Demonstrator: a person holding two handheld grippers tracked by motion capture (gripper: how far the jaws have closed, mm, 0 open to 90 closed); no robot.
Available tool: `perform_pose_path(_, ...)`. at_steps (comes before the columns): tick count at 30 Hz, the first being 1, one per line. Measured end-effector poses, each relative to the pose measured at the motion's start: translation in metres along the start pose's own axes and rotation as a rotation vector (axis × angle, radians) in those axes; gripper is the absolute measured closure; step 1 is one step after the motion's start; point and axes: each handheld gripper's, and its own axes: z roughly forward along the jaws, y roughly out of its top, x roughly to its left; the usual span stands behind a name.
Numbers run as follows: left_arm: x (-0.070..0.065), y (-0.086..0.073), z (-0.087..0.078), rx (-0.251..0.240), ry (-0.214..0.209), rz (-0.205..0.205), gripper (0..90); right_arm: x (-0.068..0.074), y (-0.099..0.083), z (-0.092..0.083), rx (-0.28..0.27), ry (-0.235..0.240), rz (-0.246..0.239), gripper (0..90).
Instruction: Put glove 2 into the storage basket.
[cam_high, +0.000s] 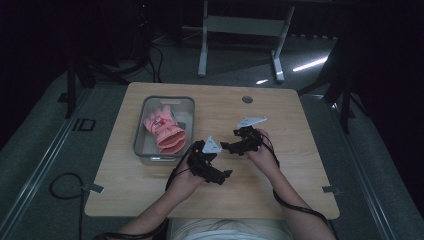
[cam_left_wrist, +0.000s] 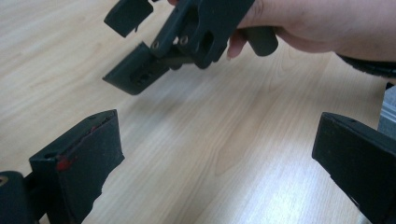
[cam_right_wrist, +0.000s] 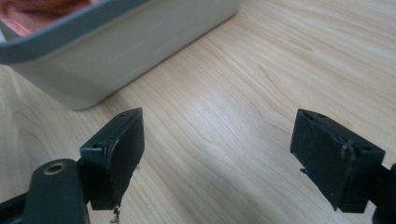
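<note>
A pink glove lies in a grey bin on the left half of the wooden table. My left gripper hovers just right of the bin's near corner, open, with nothing between its jaws. My right gripper sits a little farther back and right, pointing toward the bin, also open and empty. In the right gripper view the bin's wall is close ahead at upper left, with pink fabric inside. The left gripper view shows the right gripper and its hand above bare tabletop.
A round cable hole sits near the table's far edge. A white desk frame stands on the floor behind. Cables trail on the floor at left. Bare wood stretches to the right of both hands.
</note>
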Motion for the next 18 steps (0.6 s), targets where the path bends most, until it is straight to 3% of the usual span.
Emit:
perform_pose_path(5, -0.004, -0.01, 0.008, 0.013, 0.004, 0.015, 1.1, -0.002, -0.011, 0.0, 0.0, -0.01, 0.015, 17.4)
perform_pose_path(7, -0.005, -0.015, 0.011, 0.017, -0.013, -0.001, 1.1, -0.003, -0.016, 0.001, -0.003, -0.01, 0.016, 17.4)
perform_pose_path(18, -0.004, -0.04, 0.028, 0.053, -0.008, -0.016, 1.2, -0.007, -0.032, -0.001, 0.012, -0.042, 0.012, 17.2)
